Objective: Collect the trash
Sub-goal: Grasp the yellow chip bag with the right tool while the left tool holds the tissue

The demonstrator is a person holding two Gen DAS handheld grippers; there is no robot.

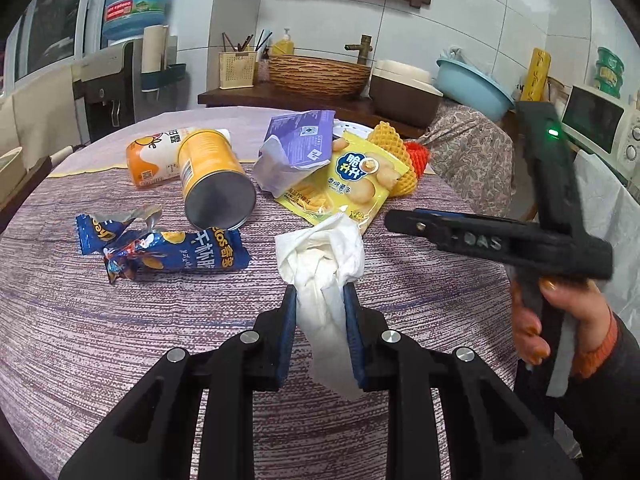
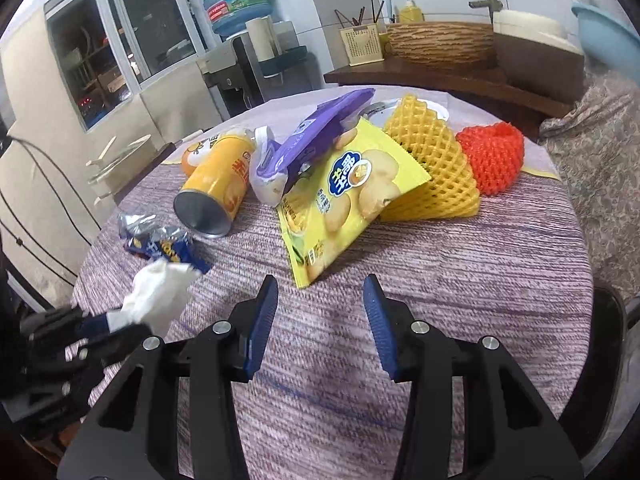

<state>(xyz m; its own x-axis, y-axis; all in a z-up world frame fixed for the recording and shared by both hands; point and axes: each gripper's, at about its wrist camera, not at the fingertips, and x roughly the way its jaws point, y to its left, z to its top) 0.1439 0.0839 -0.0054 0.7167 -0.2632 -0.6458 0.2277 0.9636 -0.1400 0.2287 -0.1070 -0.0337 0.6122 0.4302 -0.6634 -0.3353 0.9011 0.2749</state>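
Observation:
My left gripper (image 1: 320,290) is shut on a crumpled white tissue (image 1: 324,252), held just above the purple-striped tablecloth (image 1: 120,340). In the right wrist view that tissue (image 2: 158,296) and the left gripper (image 2: 100,324) show at the lower left. My right gripper (image 2: 320,280) is open over bare cloth with nothing between its blue pads, just short of a yellow chip bag (image 2: 340,196). Seen from the left wrist, the right gripper (image 1: 400,220) reaches in from the right in a hand. Beyond lie a purple packet (image 2: 316,136), a tipped yellow can (image 2: 214,196) and a blue wrapper (image 1: 172,254).
An orange-and-white bottle (image 1: 148,160) lies behind the can. Yellow foam netting (image 2: 432,164) and red foam netting (image 2: 492,160) sit at the far right of the table. A wooden counter with a woven basin (image 1: 318,74) stands behind; a floral-covered chair (image 1: 472,152) is at the right.

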